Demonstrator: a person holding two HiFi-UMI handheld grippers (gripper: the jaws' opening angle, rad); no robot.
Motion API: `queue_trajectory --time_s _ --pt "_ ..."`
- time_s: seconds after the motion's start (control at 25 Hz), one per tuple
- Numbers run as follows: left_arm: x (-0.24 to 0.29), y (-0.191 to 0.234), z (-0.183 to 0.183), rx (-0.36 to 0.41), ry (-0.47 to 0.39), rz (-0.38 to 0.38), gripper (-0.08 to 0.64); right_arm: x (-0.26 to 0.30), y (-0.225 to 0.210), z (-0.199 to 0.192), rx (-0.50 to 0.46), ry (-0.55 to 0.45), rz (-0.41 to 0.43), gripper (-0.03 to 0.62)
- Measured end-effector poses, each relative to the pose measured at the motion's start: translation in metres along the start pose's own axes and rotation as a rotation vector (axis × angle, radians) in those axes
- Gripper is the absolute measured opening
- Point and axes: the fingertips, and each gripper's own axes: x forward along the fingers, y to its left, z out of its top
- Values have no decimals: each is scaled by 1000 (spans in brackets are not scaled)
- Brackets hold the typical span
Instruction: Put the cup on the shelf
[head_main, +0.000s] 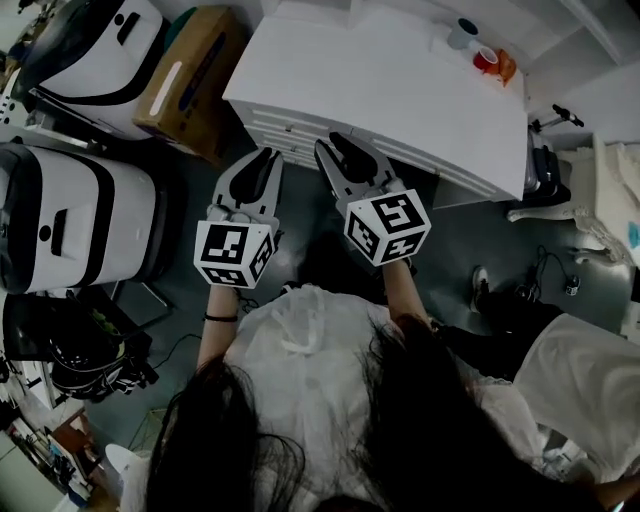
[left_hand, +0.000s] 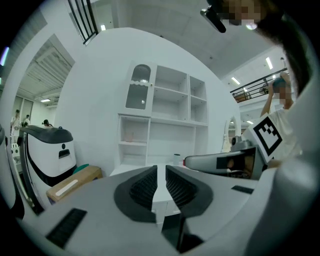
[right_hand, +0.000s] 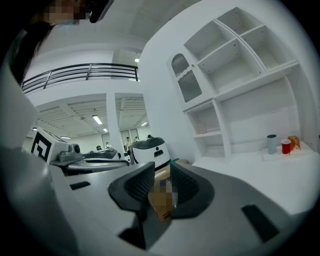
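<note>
The white shelf (left_hand: 170, 115) rises behind the desk (head_main: 400, 90). You hold the left hand-held gripper (left_hand: 161, 170) and the right hand-held gripper (right_hand: 162, 172) side by side, pointing at the desk's near edge. Both are clenched on nothing, and their marker cubes (head_main: 233, 252) face you. The red cup (right_hand: 285, 146) and the grey cup (right_hand: 271, 143) stand on the desk, well ahead and to the right.

The counter (head_main: 400, 90) is seen steeply from overhead, toward twelve o'clock, while the shelf (left_hand: 170, 120) is shared by both low, forward-facing gripper views.
</note>
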Motion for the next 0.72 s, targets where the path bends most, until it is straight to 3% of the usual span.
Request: queue_trajectory --time_s 0.4,0.72 --pt "-104 13 -24 -35 -32 5 61 -24 107 -39 -26 30 22 100" --pt "-159 6 -49 -61 -35 2 61 -54 156 -72 -49 60 20 97"
